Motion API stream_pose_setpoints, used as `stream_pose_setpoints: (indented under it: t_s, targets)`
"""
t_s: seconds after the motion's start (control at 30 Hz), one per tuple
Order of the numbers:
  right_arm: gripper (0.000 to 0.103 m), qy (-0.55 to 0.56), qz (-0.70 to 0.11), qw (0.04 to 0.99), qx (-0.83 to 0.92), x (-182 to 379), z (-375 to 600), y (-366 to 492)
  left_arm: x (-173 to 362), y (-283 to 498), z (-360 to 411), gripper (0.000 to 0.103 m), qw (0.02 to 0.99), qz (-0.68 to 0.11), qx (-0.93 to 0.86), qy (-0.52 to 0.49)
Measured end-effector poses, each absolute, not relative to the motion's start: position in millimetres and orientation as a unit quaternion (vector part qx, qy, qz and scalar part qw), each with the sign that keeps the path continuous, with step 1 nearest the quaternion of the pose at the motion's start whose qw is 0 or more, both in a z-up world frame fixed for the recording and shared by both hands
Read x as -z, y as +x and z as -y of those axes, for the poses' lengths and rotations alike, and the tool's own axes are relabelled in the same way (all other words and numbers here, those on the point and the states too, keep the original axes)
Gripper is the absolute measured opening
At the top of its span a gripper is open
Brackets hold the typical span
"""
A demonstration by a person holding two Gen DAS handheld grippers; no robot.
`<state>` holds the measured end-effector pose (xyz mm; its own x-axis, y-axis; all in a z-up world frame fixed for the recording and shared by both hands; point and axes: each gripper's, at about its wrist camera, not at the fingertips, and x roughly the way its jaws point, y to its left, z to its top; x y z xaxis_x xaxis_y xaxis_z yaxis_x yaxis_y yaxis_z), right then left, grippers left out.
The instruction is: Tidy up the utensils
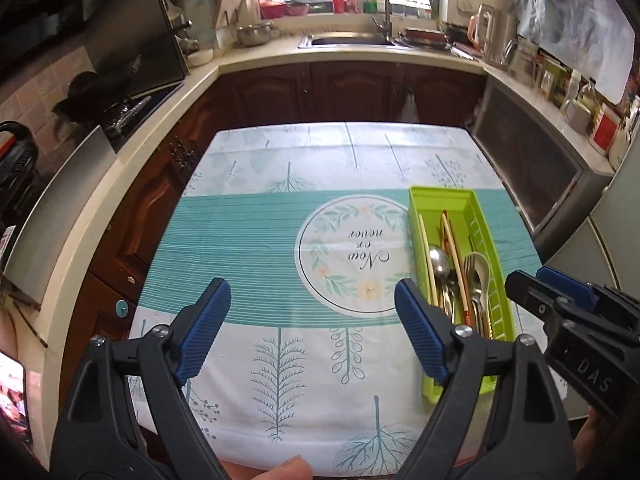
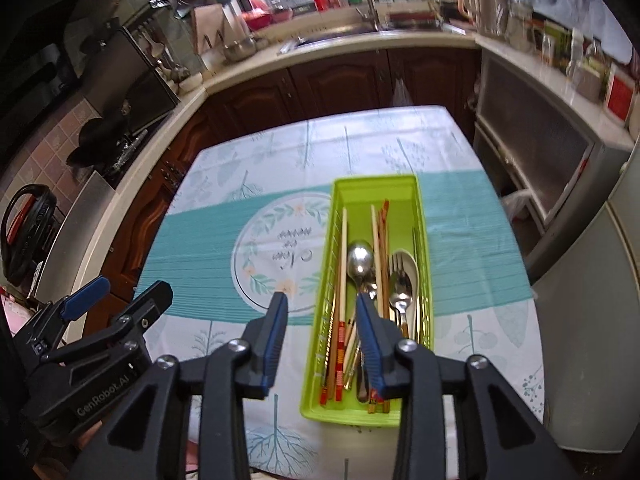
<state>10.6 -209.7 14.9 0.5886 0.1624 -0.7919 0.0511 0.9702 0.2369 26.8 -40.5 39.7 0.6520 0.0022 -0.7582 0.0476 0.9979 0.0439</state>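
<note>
Green tray lying on the worktop, long axis running straight away from the cameras — chopsticks, steel spoon, fork and pale spoon all lined up along it, bowls and tines at the far end, handles at the near end. Right tongs hanging right over that near end, parted, nothing between the pads, one pad outside the tray's left wall and the other above the handles. Left tongs spread wide and empty over bare tablecloth, tray off beyond its right-hand pad (right tongs just past the tray on that side). Clearly the right one nearer — almost on top of the handles. Looks like any pick calls for closing across the long axis, not along it. Handles packed tight and overlapping, so snagging a neighbour seems the risk.
</note>
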Motion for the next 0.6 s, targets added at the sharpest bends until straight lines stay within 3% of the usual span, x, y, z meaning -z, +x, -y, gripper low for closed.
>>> stream_pose_setpoints:
  t_s: [0.23, 0.6]
  targets:
    - [0.045, 0.087, -0.404, 0.910, -0.031, -35.1, 190.9, -5.8, -55.9, 0.9, 33.1, 0.083, 0.926, -0.376, -0.003, 0.025]
    - [0.046, 0.071, -0.387, 0.918, -0.035, -38.3, 175.4, -16.8, -56.8, -7.8, 18.9, 0.083, 0.931, -0.366, -0.010, 0.010]
